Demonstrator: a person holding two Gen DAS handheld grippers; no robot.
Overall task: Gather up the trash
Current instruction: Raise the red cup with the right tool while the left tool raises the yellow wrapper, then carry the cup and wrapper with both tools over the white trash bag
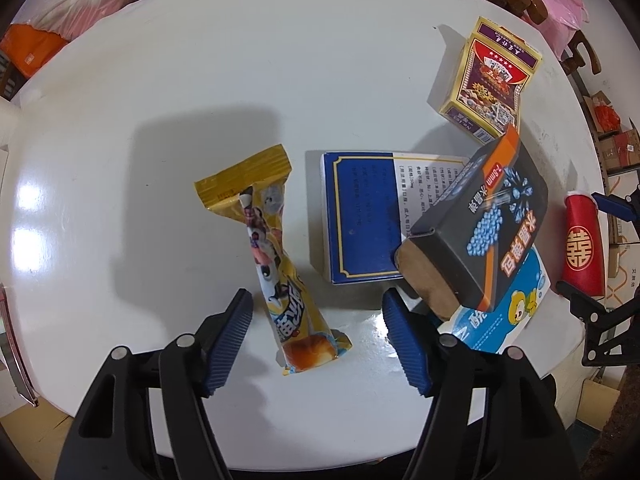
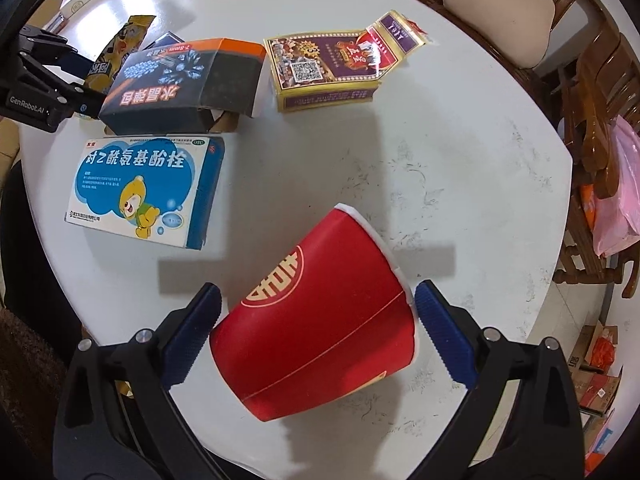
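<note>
A lived-in home dining room doubling as storage: a round white table (image 2: 460, 168) stands ringed by carved dark-wood chairs (image 2: 596, 92), one fitted with a beige seat cushion (image 2: 500, 12). Pink plastic bags (image 2: 620, 200) hang or lie against the chairs, and opened cardboard cartons (image 2: 596, 364) sit on the pale tiled floor at the table's edge. More bagged bundles (image 1: 80, 0), pink and orange, crowd the far side.

left claw (image 1: 318, 334) open, right claw (image 2: 318, 332) open
</note>
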